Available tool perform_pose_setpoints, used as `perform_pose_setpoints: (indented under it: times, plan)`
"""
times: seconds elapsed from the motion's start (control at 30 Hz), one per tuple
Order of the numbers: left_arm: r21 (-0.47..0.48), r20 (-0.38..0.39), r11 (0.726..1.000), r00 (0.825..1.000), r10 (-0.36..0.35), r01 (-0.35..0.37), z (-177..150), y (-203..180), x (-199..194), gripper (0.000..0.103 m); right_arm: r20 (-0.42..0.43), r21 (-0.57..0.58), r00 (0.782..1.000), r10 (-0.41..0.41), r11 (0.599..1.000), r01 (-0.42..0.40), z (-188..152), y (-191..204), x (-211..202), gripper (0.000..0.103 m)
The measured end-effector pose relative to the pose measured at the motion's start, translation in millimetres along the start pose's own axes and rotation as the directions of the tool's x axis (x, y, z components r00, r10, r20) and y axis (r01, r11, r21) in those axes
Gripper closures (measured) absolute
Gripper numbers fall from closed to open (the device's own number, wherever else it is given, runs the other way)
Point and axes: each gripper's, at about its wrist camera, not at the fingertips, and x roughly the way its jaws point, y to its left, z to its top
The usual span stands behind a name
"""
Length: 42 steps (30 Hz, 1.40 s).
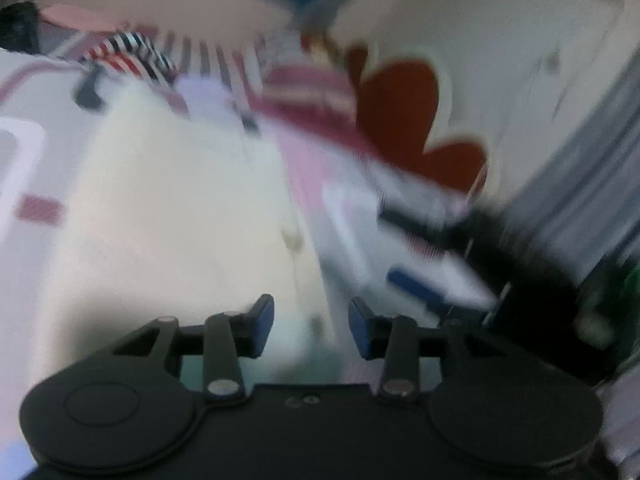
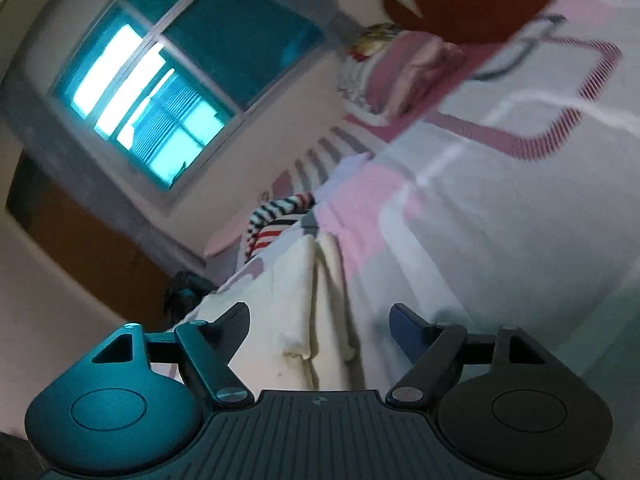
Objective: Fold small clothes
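Observation:
A cream small garment [image 1: 168, 200] lies spread on the bed sheet [image 1: 24, 80], blurred in the left wrist view. My left gripper [image 1: 311, 326] is open and empty just above its near edge. In the right wrist view the same cream garment [image 2: 296, 304] lies folded lengthwise with a ridge down its middle. My right gripper [image 2: 320, 330] is open and empty, its jaws wide on either side of the garment's near end. A striped red, white and dark garment [image 2: 276, 220] lies beyond it; it also shows in the left wrist view [image 1: 132, 52].
The bed sheet [image 2: 500, 200] is white with pink patterns. A pile of pink and striped clothes [image 2: 396, 76] sits at the bed's far end, also in the left wrist view [image 1: 308, 88]. A wall with a red heart shape [image 1: 404, 116] and a window [image 2: 160, 92] lie behind.

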Motion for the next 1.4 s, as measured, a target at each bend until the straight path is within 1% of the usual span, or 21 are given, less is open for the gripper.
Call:
perform_pose_setpoints:
  times: [0.03, 0.07, 0.1, 0.17, 0.23, 0.27, 0.3, 0.37, 0.47, 0.53, 0.6, 0.67, 0.77, 0.9, 0.93, 1.0, 1.03, 1.17, 1.23, 1.3, 1.4]
  plan:
    - [-0.029, 0.043, 0.999, 0.999, 0.031, -0.03, 6.3, 10.2, -11.9, 0.053, -0.013, -0.012, 1.0, 0.014, 1.0, -0.014, -0.5, 2.5, 0.1, 0.04]
    - [-0.045, 0.074, 0.997, 0.995, 0.067, -0.064, 13.4, 20.4, -19.3, 0.053, -0.032, -0.018, 0.999, 0.033, 0.999, -0.034, -1.4, 6.0, 2.3, 0.046]
    - [-0.051, 0.1, 0.994, 0.989, 0.106, -0.102, 20.1, 34.0, -24.9, 0.053, -0.052, -0.018, 0.997, 0.054, 0.998, -0.055, -3.5, 9.4, 6.0, 0.049]
    - [-0.068, 0.097, 0.982, 0.978, 0.184, -0.178, 28.9, 56.1, -26.2, 0.053, -0.092, -0.032, 0.993, 0.072, 0.997, -0.075, -8.0, 16.7, 16.2, 0.051]
    - [-0.076, 0.094, 0.971, 0.967, 0.236, -0.229, 34.0, 74.4, -24.1, 0.053, -0.117, -0.045, 0.99, 0.073, 0.996, -0.079, -15.2, 22.6, 25.3, 0.051]
    - [-0.07, 0.09, 0.962, 0.959, 0.27, -0.264, 30.0, 77.7, -28.6, 0.053, -0.127, -0.049, 0.989, 0.072, 0.996, -0.079, -18.7, 24.4, 28.8, 0.051]
    - [-0.063, 0.087, 0.956, 0.953, 0.291, -0.286, 32.3, 83.8, -24.1, 0.052, -0.138, -0.05, 0.988, 0.067, 0.996, -0.074, -21.7, 25.8, 32.2, 0.051]
    - [-0.055, 0.091, 0.944, 0.94, 0.33, -0.326, 28.1, 89.1, -21.6, 0.044, -0.155, -0.045, 0.985, 0.07, 0.996, -0.077, -24.5, 21.8, 38.8, 0.051]
    - [-0.038, 0.072, 0.927, 0.924, 0.375, -0.374, 24.2, 89.5, -13.9, 0.041, -0.186, -0.045, 0.981, 0.06, 0.997, -0.07, -26.4, 18.2, 49.5, 0.051]
    - [-0.066, 0.075, 0.932, 0.93, 0.36, -0.356, 20.5, 98.3, -15.9, 0.039, -0.206, -0.043, 0.976, 0.068, 0.996, -0.079, -28.4, 18.1, 52.2, 0.051]
    - [-0.069, 0.074, 0.935, 0.933, 0.352, -0.348, 21.2, 100.3, -17.3, 0.039, -0.229, -0.037, 0.97, 0.081, 0.995, -0.092, -29.5, 17.2, 57.7, 0.051]
    - [-0.065, 0.072, 0.936, 0.934, 0.349, -0.345, 23.1, 98.9, -16.6, 0.039, -0.257, -0.007, 0.961, 0.101, 0.994, -0.107, -30.0, 12.4, 67.2, 0.051]
    - [-0.064, 0.069, 0.94, 0.938, 0.34, -0.336, 26.2, 100.1, -11.8, 0.039, -0.26, 0.032, 0.958, 0.124, 0.992, -0.12, -28.4, 10.3, 74.0, 0.051]
    - [-0.046, 0.072, 0.938, 0.936, 0.345, -0.342, 28.0, 102.9, -5.2, 0.039, -0.278, 0.003, 0.952, 0.128, 0.991, -0.133, -29.5, 18.4, 83.8, 0.051]
    - [-0.045, 0.071, 0.936, 0.934, 0.35, -0.348, 28.4, 101.8, -5.2, 0.039, -0.276, -0.011, 0.953, 0.123, 0.991, -0.131, -29.7, 20.2, 87.5, 0.054]
    - [-0.039, 0.062, 0.932, 0.93, 0.361, -0.359, 32.5, 98.9, -6.0, 0.039, -0.276, -0.041, 0.957, 0.086, 0.994, -0.101, -29.7, 22.6, 91.8, 0.081]
    - [-0.038, 0.068, 0.932, 0.93, 0.362, -0.361, 35.0, 97.6, -7.2, 0.039, -0.279, -0.061, 0.957, 0.075, 0.994, -0.095, -28.7, 23.4, 93.8, 0.086]
    - [-0.021, 0.093, 0.928, 0.923, 0.372, -0.372, 43.6, 98.0, -3.7, 0.039, -0.294, -0.11, 0.953, 0.079, 0.987, -0.116, -27.3, 26.3, 92.6, 0.089]
    - [-0.01, 0.078, 0.93, 0.927, 0.366, -0.367, 46.0, 99.1, 4.1, 0.039, -0.293, -0.116, 0.952, 0.083, 0.986, -0.122, -26.6, 25.4, 92.0, 0.09]
    - [-0.018, 0.076, 0.935, 0.932, 0.355, -0.354, 48.4, 97.7, 6.3, 0.039, -0.282, -0.121, 0.956, 0.086, 0.985, -0.125, -25.2, 24.0, 88.2, 0.09]
    - [0.007, 0.072, 0.943, 0.94, 0.332, -0.334, 51.8, 85.8, 7.3, 0.04, -0.267, -0.109, 0.959, 0.095, 0.986, -0.128, -18.2, 21.8, 80.2, 0.091]
